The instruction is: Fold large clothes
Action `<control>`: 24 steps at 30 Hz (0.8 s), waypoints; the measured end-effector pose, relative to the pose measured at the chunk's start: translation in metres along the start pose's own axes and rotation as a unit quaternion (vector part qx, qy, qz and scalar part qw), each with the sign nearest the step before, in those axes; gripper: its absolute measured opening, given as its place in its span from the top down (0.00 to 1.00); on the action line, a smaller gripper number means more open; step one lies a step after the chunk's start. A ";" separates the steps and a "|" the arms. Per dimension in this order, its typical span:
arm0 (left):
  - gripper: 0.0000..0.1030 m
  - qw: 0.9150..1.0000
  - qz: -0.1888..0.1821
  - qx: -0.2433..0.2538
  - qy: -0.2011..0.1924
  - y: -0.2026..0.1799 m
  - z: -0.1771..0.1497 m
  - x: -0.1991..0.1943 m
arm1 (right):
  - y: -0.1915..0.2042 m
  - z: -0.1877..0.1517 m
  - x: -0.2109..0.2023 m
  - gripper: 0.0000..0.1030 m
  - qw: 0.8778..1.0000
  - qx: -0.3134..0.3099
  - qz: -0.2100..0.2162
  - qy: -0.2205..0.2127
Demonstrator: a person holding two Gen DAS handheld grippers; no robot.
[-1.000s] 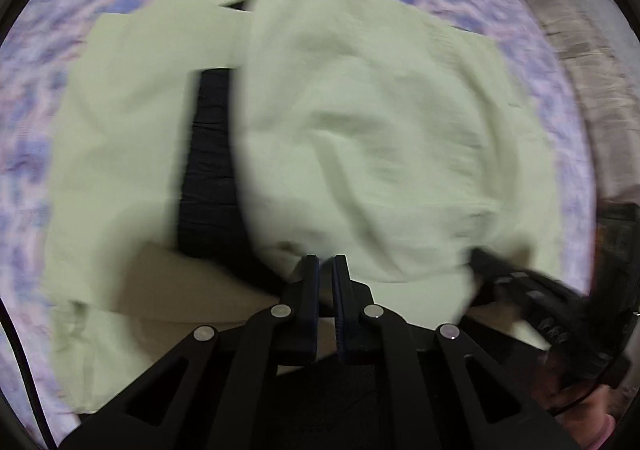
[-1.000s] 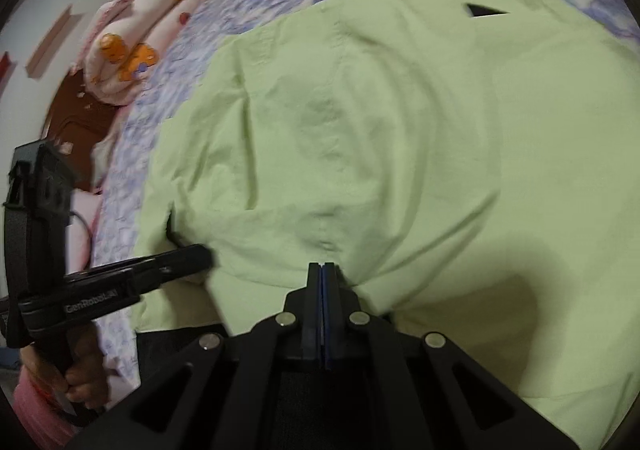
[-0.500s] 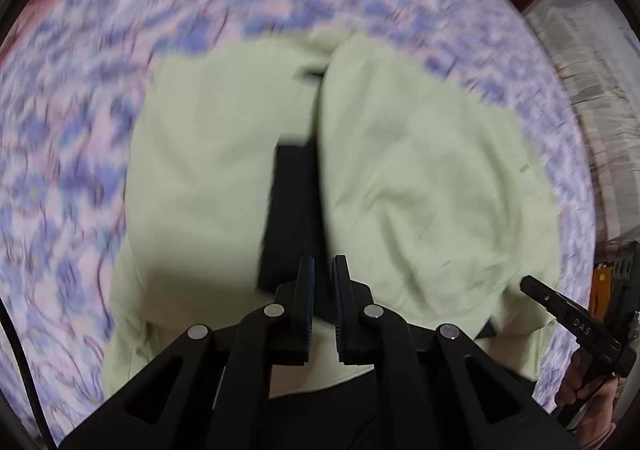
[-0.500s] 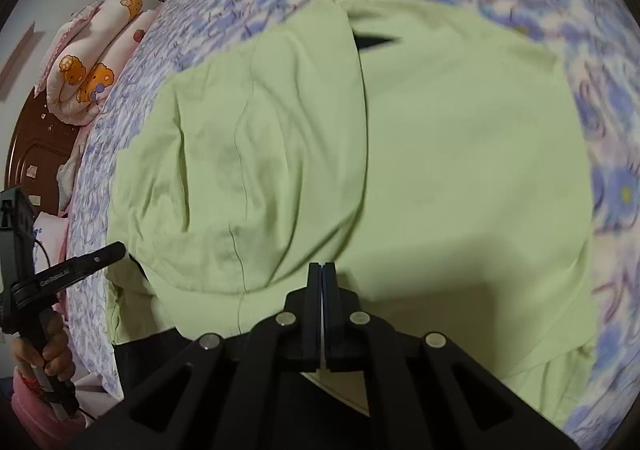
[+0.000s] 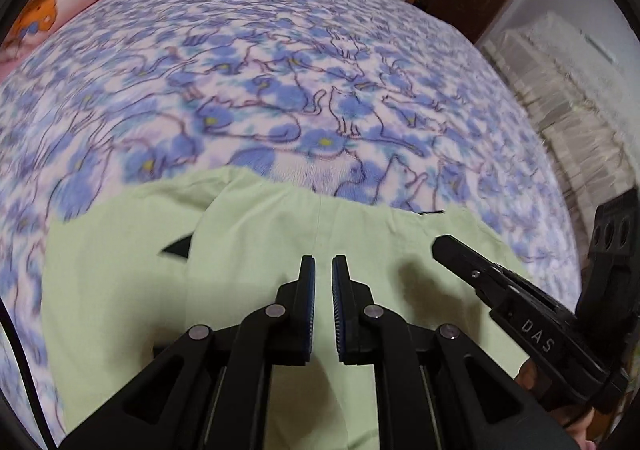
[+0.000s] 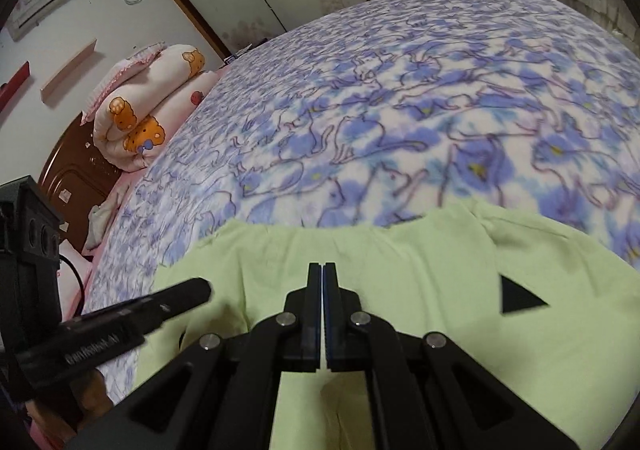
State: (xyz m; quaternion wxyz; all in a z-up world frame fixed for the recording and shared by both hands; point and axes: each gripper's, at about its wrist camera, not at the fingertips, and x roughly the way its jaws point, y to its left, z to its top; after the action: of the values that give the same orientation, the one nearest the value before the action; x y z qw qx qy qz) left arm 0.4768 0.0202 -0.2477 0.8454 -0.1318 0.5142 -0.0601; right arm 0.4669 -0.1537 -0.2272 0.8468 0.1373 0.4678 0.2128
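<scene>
A bed (image 5: 280, 62) covered by a blue-and-white flowered blanket (image 6: 400, 110) fills both views. The pale green garment (image 5: 248, 250) lies folded at the blanket's near edge, a small dark triangle (image 6: 518, 298) showing between its overlapping panels. A rolled cartoon-print quilt (image 6: 148, 106) sits at the bed's far left corner. The left gripper (image 5: 323, 270) is nearly clenched, a thin gap between its pads, and holds nothing. The right gripper (image 6: 322, 274) is clenched, holding nothing.
</scene>
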 end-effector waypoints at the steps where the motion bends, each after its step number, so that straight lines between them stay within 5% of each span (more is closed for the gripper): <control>1: 0.94 1.000 0.006 0.003 0.004 -0.002 0.005 0.009 | -0.001 0.001 0.006 1.00 1.000 0.003 -0.005 0.005; 6: 0.94 1.000 0.029 -0.005 0.010 0.004 0.018 0.040 | -0.021 0.004 0.037 1.00 0.999 0.034 -0.012 0.036; 13: 0.95 0.999 0.036 -0.030 -0.008 0.041 0.030 0.048 | -0.057 0.015 0.027 1.00 0.997 0.034 -0.066 0.010; 17: 0.95 0.995 0.089 -0.036 -0.032 0.060 0.037 0.042 | -0.085 0.017 0.012 1.00 0.996 0.056 -0.062 0.005; 22: 0.95 0.993 0.095 -0.067 -0.002 0.090 0.038 0.052 | -0.095 0.009 0.006 1.00 0.990 0.052 -0.132 0.007; 24: 0.95 0.992 0.086 -0.094 0.012 0.104 0.034 0.057 | -0.109 0.002 0.006 1.00 0.990 0.088 -0.113 0.007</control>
State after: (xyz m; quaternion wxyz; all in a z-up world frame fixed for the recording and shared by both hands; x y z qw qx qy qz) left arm 0.5296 0.1114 -0.3110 0.8250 -0.1652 0.5372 0.0597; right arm 0.4967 -0.2461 -0.2780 0.8464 0.1563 0.5036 0.0745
